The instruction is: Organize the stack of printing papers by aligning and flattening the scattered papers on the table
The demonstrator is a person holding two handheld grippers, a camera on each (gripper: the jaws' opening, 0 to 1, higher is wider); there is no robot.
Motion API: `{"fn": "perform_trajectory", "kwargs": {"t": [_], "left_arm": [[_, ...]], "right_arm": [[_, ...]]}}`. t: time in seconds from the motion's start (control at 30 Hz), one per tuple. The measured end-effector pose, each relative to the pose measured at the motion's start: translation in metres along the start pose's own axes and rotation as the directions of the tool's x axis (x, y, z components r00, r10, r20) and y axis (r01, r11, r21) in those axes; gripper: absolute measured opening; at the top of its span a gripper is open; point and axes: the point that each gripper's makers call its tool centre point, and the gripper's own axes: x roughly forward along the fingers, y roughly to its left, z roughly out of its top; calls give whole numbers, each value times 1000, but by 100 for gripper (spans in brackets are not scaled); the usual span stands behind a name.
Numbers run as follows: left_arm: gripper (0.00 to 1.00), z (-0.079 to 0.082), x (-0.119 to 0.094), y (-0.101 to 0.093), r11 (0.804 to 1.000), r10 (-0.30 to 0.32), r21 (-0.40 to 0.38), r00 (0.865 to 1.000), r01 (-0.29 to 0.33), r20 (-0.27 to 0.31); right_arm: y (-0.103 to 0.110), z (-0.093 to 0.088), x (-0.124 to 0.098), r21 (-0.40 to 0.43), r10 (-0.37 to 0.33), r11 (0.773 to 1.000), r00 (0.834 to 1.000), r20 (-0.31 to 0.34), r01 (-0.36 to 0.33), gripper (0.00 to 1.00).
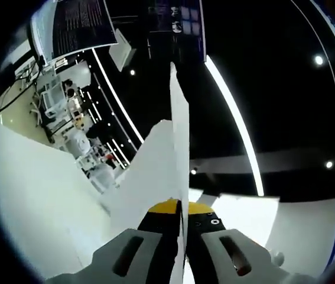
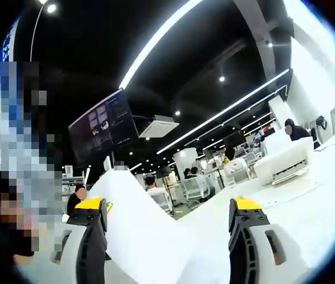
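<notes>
The thin white paper sheets (image 1: 179, 148) look smooth and matt, stiff at the edge. The left gripper (image 1: 182, 208) has grey matt plastic jaws tipped with glossy yellow and black. The right gripper (image 2: 170, 208) looks the same plastic, above the smooth white glossy table surface (image 2: 309, 207)

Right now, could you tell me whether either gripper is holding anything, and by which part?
The left gripper is shut on the edge of a sheet of paper. The right gripper is open, holding nothing.

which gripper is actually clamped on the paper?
The left gripper: its jaws are shut on the paper. The right gripper stands wide open, paper only between the jaws.
</notes>
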Motion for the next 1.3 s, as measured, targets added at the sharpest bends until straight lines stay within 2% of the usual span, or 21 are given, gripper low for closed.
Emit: {"fn": "perform_trajectory", "kwargs": {"t": [0.7, 1.13, 1.3], "left_arm": [[6, -2, -10, 10, 998, 42, -40, 999, -42, 12], [6, 2, -26, 44, 994, 112, -13, 993, -112, 21], [6, 1, -31, 59, 988, 148, 38, 989, -148, 6]], "right_arm": [[-4, -1, -1, 8, -7, 1000, 1000, -6, 7, 80], [-7, -4, -4, 16, -15, 1000, 1000, -6, 15, 80], [-8, -3, -5, 19, -21, 1000, 1000, -2, 21, 80]]}}
